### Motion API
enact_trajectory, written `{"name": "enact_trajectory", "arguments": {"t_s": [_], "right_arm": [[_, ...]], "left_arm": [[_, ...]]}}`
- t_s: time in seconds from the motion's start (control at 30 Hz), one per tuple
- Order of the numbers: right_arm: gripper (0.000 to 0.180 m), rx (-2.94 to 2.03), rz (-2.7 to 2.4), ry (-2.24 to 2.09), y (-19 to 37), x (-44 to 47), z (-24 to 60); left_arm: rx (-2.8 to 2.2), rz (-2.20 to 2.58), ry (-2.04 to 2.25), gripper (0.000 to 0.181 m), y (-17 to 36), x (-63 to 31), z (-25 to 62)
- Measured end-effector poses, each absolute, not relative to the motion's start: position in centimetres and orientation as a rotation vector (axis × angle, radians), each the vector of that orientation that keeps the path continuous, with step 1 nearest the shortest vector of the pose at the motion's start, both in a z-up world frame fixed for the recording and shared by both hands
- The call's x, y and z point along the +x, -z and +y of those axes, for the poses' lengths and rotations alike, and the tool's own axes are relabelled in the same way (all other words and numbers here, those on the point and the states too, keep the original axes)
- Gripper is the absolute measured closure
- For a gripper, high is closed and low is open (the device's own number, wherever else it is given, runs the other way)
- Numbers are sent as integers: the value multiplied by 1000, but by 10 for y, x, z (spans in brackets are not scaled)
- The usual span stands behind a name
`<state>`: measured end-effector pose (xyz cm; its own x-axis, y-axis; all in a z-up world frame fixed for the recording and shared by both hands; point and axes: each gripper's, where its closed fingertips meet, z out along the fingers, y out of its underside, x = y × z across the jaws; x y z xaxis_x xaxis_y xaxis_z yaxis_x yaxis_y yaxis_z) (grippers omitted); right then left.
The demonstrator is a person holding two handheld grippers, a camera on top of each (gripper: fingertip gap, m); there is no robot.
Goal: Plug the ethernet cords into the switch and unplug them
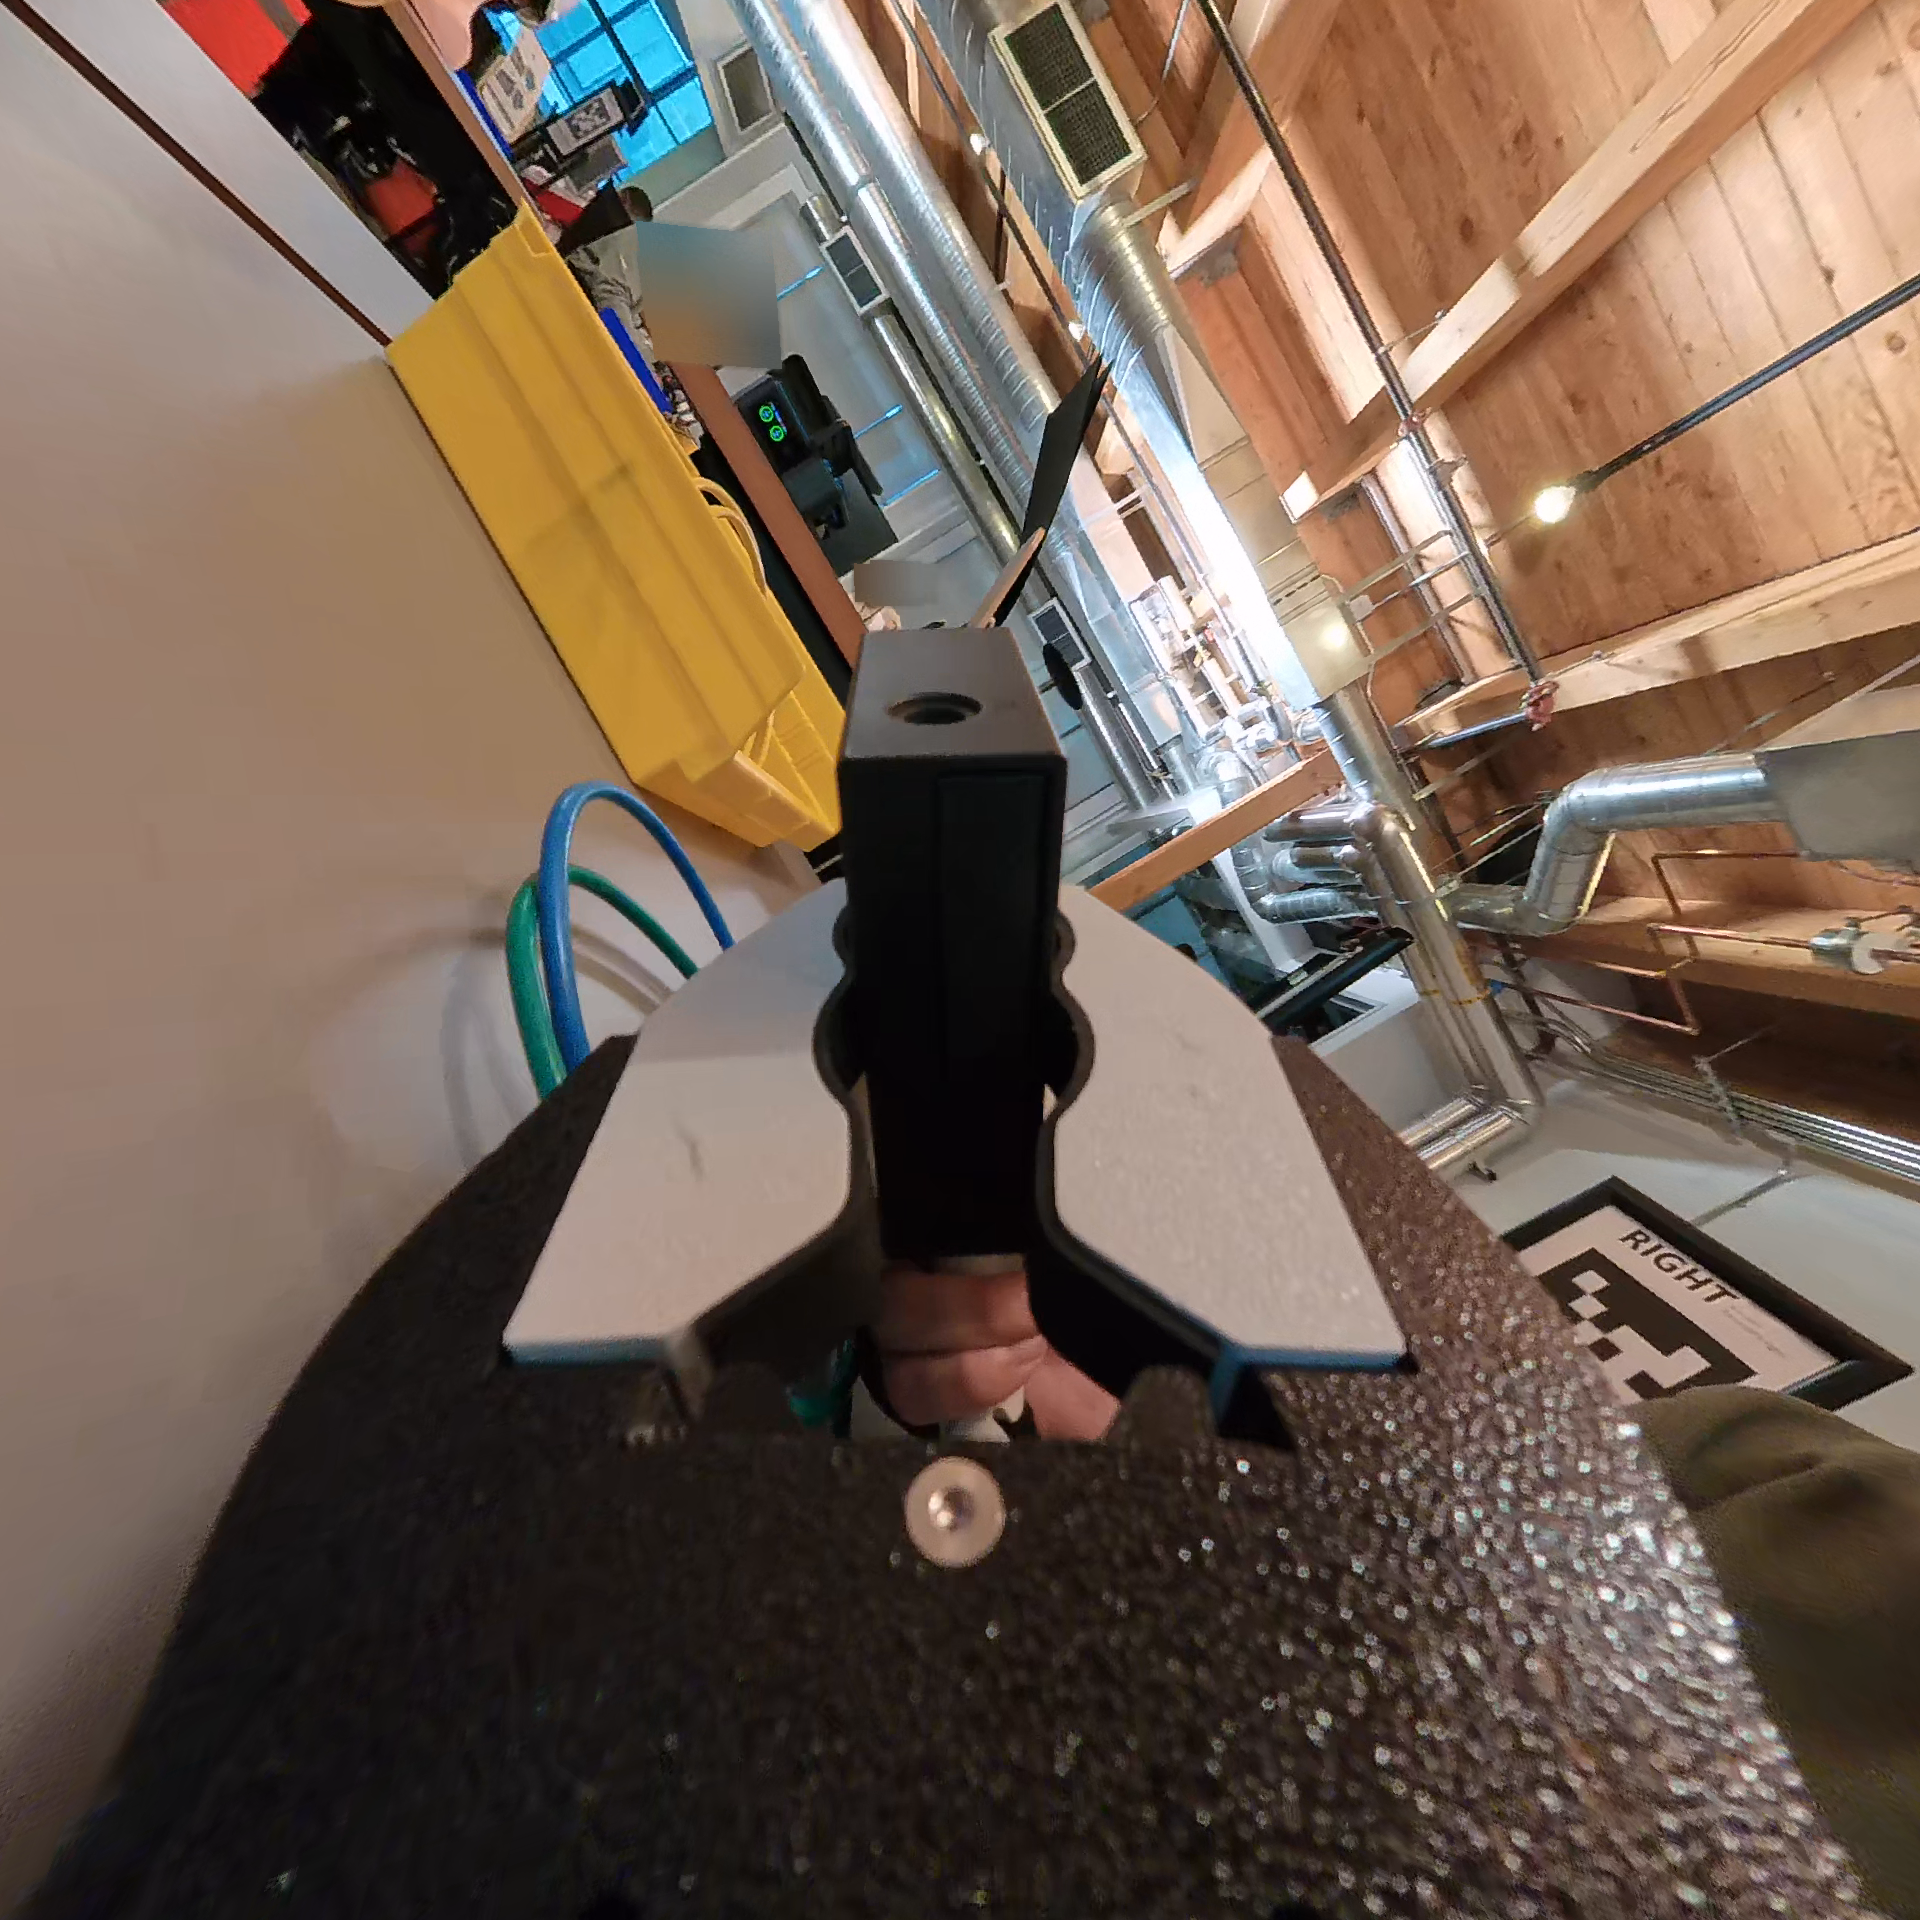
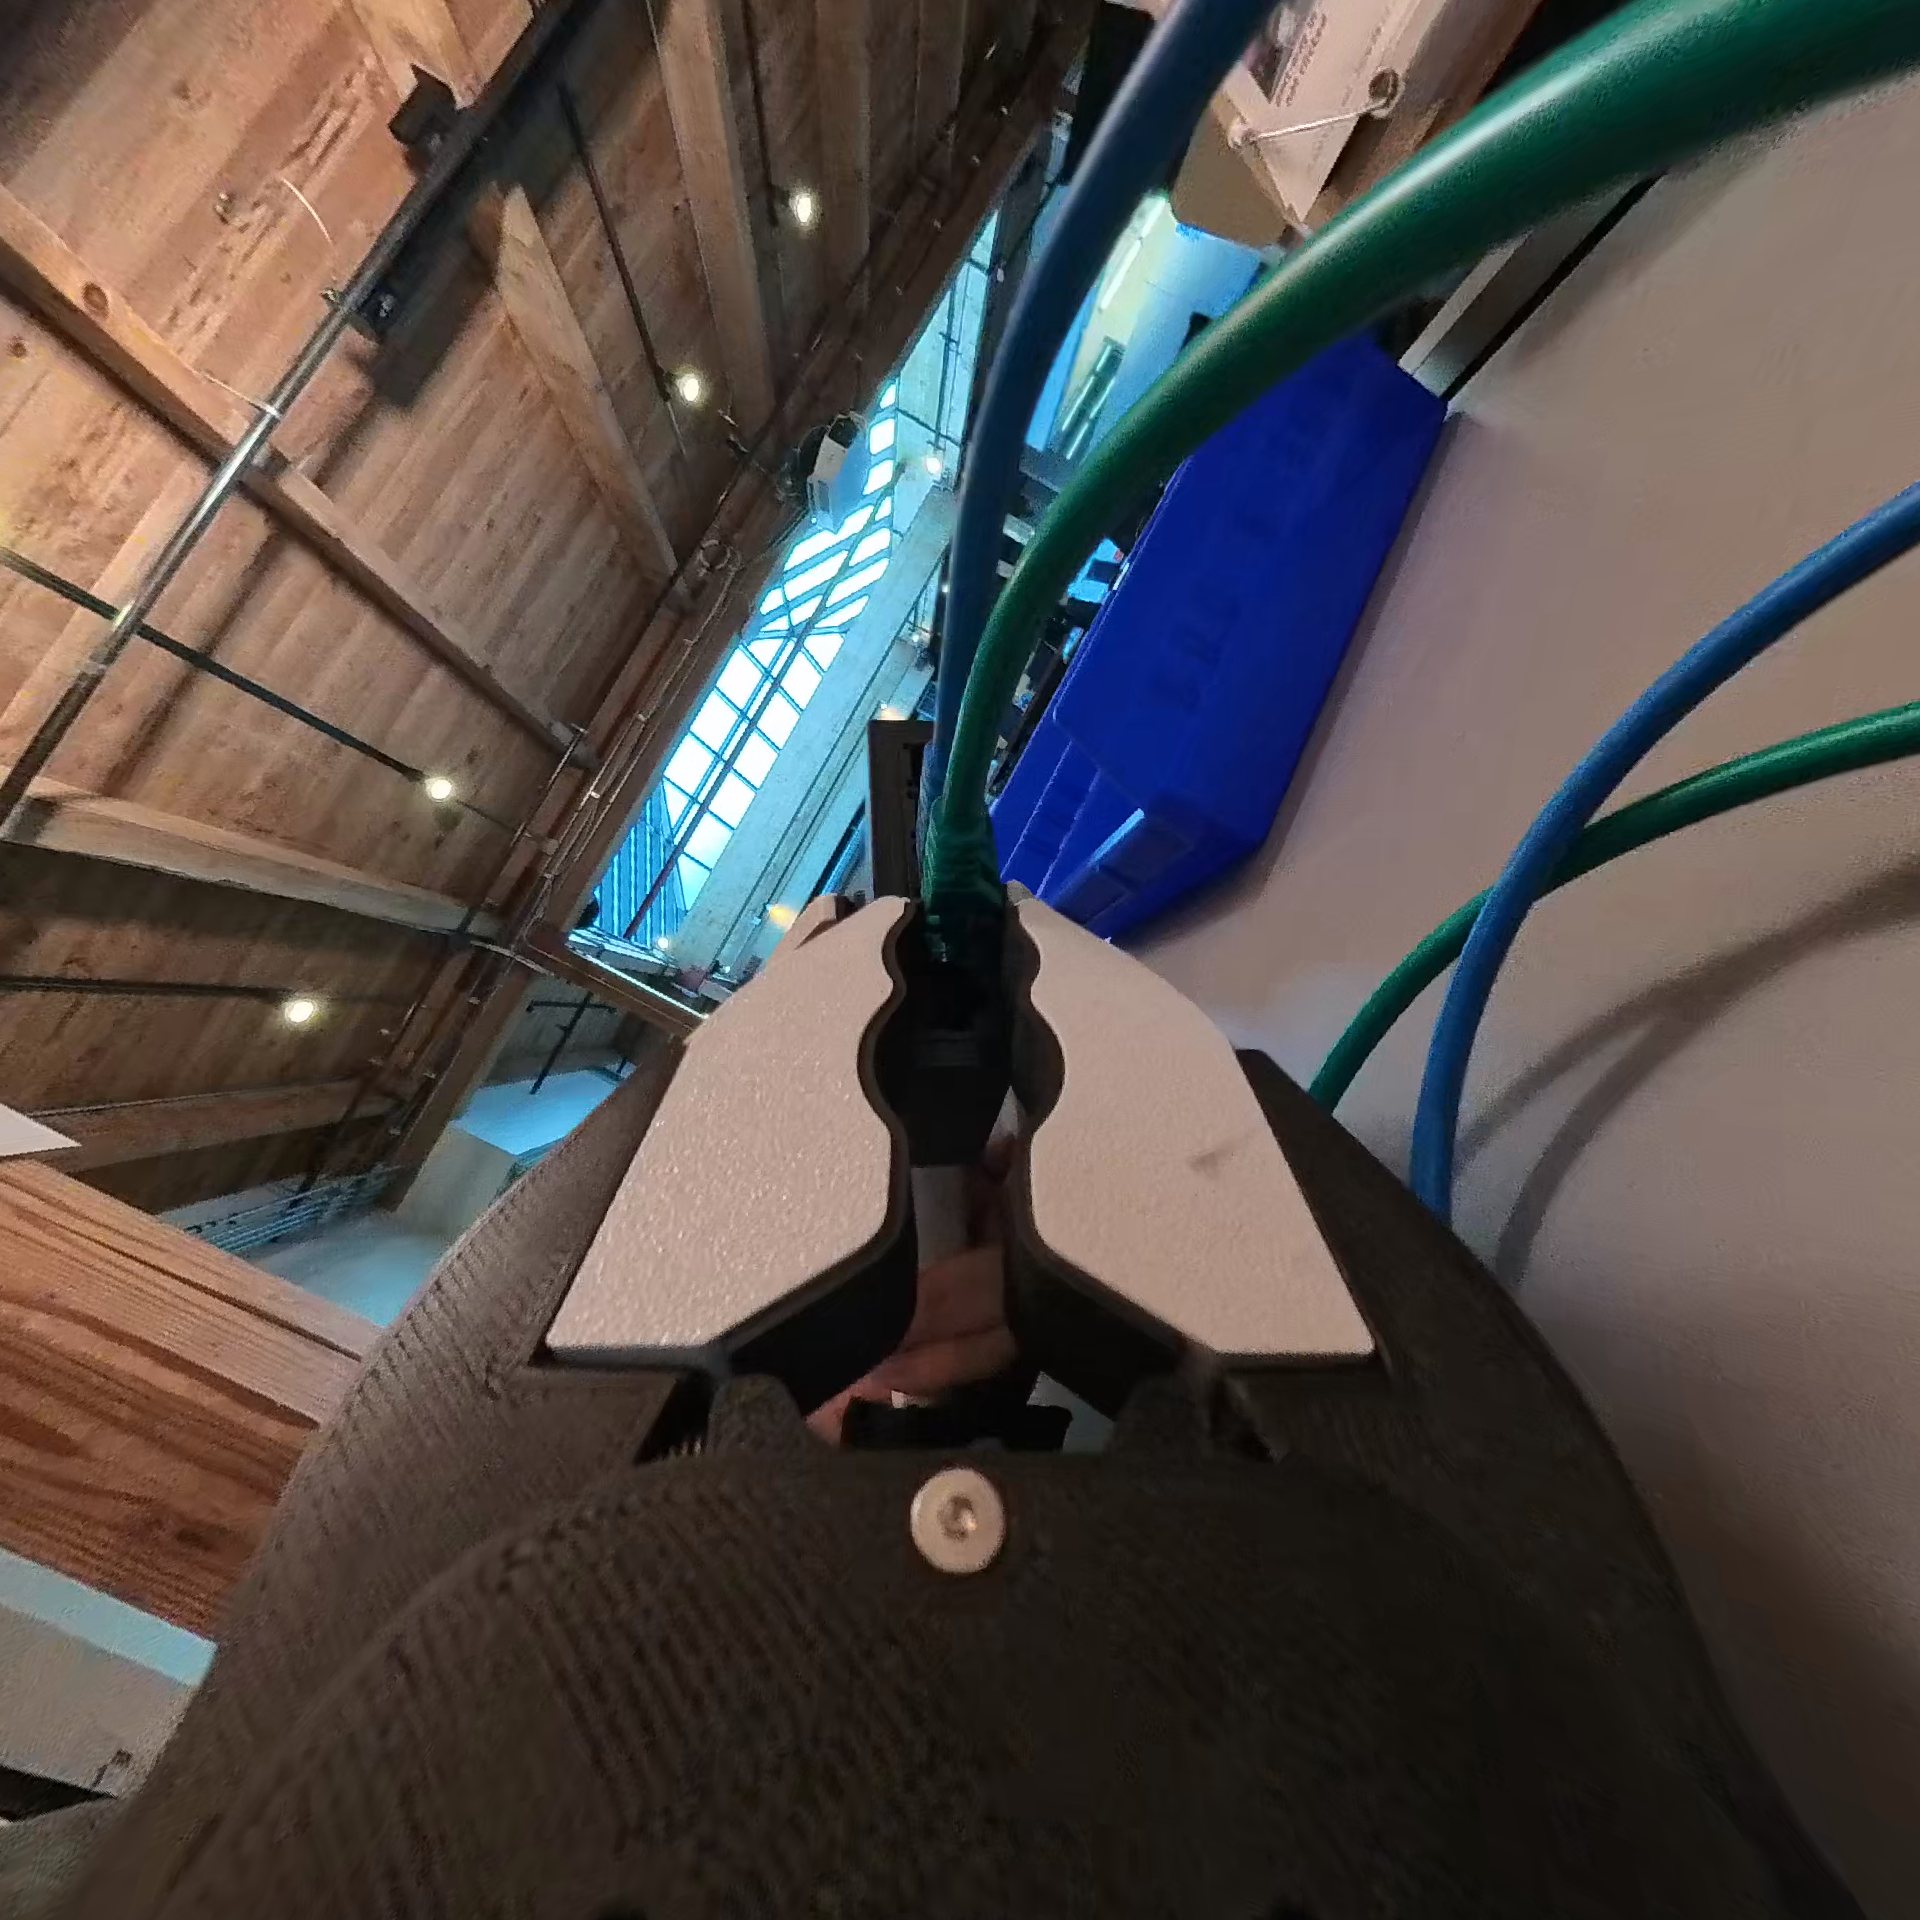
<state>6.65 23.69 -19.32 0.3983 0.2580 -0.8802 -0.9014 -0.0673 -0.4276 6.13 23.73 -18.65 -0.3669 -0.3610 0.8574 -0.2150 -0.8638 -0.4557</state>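
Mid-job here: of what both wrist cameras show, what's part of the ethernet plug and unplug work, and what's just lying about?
Job:
- black switch, clamped in the left gripper
- green cord, its plug end held in the right gripper
- blue cord, running beside the green one

Lying about:
- yellow bin
- blue bin
- marker card on the floor

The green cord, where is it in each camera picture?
Left wrist view: green cord loops at the left, beside the jaws holding the black switch.
Right wrist view: it runs from top right down into the jaws.
Shared landmark: the blue cord beside it.
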Motion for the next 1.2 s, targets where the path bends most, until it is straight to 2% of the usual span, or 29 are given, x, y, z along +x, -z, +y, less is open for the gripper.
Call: {"name": "enact_trajectory", "arguments": {"t_s": [0.43, 0.73, 0.9, 1.2], "right_arm": [[166, -1327, 542, -1046, 190, 64, 237], [166, -1476, 411, -880, 196, 68, 237], [167, -1274, 515, -1125, 187, 68, 233], [167, -1316, 421, -996, 183, 71, 231]], "left_arm": [[-1671, 792, 2340, 152, 185, 61, 237], [-1709, 631, 2508, 151, 190, 63, 236], [-1607, 851, 2355, 152, 184, 63, 231], [-1614, 922, 2409, 151, 186, 63, 221]]}}
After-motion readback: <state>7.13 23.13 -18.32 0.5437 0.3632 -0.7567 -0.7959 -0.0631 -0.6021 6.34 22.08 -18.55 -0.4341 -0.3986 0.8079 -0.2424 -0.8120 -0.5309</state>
